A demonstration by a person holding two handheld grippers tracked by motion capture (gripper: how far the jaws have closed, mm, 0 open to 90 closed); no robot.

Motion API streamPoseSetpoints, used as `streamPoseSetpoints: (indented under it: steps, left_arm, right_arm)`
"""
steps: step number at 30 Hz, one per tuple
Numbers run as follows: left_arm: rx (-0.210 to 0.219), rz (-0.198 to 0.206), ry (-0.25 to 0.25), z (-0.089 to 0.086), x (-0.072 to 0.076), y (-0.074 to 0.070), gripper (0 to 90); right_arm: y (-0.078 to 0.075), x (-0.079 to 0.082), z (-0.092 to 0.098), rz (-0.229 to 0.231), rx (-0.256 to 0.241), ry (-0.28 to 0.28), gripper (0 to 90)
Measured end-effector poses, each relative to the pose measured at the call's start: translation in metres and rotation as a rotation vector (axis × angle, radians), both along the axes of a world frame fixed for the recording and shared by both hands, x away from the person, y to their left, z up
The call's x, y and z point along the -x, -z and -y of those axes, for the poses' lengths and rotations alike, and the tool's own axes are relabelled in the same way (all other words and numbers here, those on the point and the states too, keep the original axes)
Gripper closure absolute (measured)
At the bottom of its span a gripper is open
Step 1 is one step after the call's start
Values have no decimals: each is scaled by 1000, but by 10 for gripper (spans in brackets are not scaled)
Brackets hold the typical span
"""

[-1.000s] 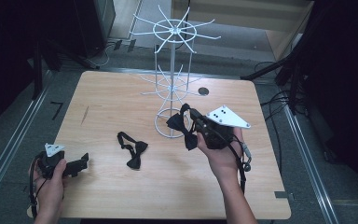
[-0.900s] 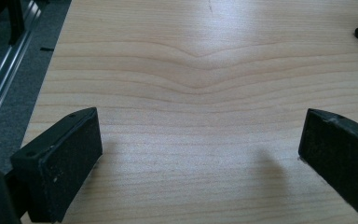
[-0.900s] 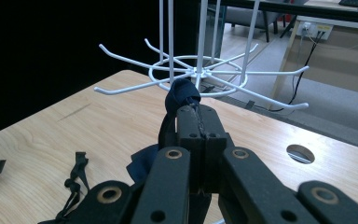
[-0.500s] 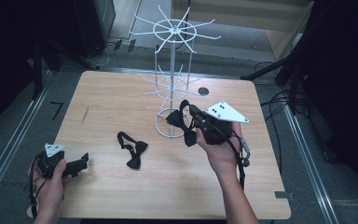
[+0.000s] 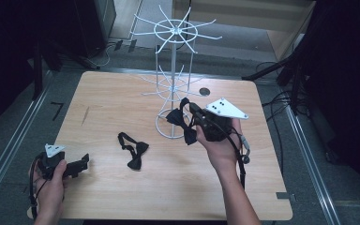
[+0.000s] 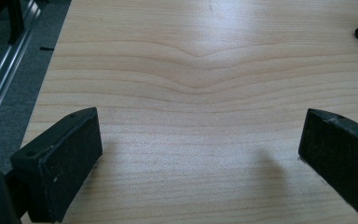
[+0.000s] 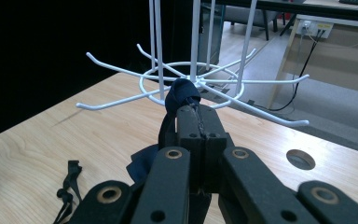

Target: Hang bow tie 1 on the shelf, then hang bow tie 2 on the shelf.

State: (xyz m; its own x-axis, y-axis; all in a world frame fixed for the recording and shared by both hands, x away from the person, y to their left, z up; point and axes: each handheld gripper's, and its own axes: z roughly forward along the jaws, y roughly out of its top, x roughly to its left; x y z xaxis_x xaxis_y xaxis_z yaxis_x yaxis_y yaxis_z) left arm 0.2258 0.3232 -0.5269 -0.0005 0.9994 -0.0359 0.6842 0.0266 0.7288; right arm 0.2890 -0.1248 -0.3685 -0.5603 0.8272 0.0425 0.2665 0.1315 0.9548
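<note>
**A bow tie held up by the white wire rack**

The right gripper (image 5: 194, 123) sits near the middle of the wooden table (image 5: 178, 187), a little toward 3 o'clock. Its two black jaws are pressed tight together on a dark bow tie (image 5: 180, 123). The bow tie hangs from the jaws, up off the table, just in front of the white wire rack (image 5: 173, 84). In the right gripper view the dark cloth (image 7: 179, 95) pokes out above the shut jaws, right beside the low ring of the rack (image 7: 191, 79), whose thin white arms stick out all around. A grey three-cornered plate (image 5: 226, 109) sits on top of this gripper.

The rack stands toward 12 o'clock on the table, with its round base by the held bow tie. A small round hole (image 5: 204, 91) in the table top lies just past the rack, toward 1 o'clock.

A second black bow tie (image 5: 133, 151) lies flat on the table, to the 9 o'clock side of the middle, with its strap curled beside it.

The left gripper (image 5: 82, 164) is at the 8 o'clock corner, held low by the left hand (image 5: 51, 187). In the left gripper view its jaws are spread wide apart, with bare wood between them
</note>
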Motion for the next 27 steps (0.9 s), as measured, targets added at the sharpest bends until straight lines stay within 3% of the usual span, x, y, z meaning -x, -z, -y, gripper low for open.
streamPoseSetpoints:
  steps: [15,27]
  left_arm:
    - [-3,0,-1,-1,-1,0,0]
    - [-6,3,1,0,-1,0,0]
  right_arm:
    - [1,-8,-1,-11,-15,4,900]
    - [5,-17,-5,-20,0,5,900]
